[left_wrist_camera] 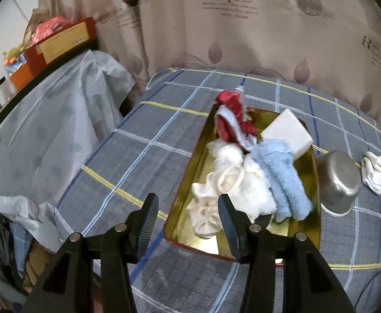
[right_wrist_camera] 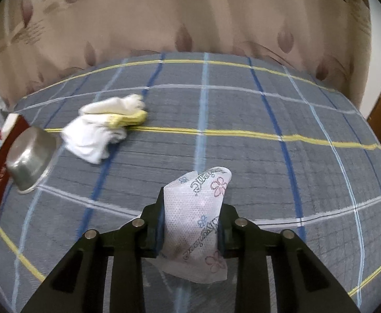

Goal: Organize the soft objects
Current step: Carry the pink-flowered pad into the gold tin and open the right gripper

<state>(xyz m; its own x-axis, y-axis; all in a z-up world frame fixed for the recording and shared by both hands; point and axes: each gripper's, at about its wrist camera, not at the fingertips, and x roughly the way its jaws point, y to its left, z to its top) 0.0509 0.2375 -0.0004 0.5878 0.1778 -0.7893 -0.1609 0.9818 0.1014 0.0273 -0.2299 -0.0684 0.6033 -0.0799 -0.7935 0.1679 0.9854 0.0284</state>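
The packet [right_wrist_camera: 198, 224] sits pinched between the right gripper [right_wrist_camera: 193, 224] fingers, raised off the bed [right_wrist_camera: 242, 109], probably bound for the tray [left_wrist_camera: 185, 190] of cloths [left_wrist_camera: 284, 174]. The left gripper [left_wrist_camera: 187, 216] hovers half-open, empty, over the tray's near corner. A glove [right_wrist_camera: 104, 127] lies outside it.

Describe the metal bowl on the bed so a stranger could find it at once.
Start at the grey plaid bedspread and find the gold rectangular tray heaped with soft cloths. The small steel bowl lies tipped on its side just outside the tray's right wall, between the tray and a crumpled white and yellow sock. It is the only hard, shiny thing there.
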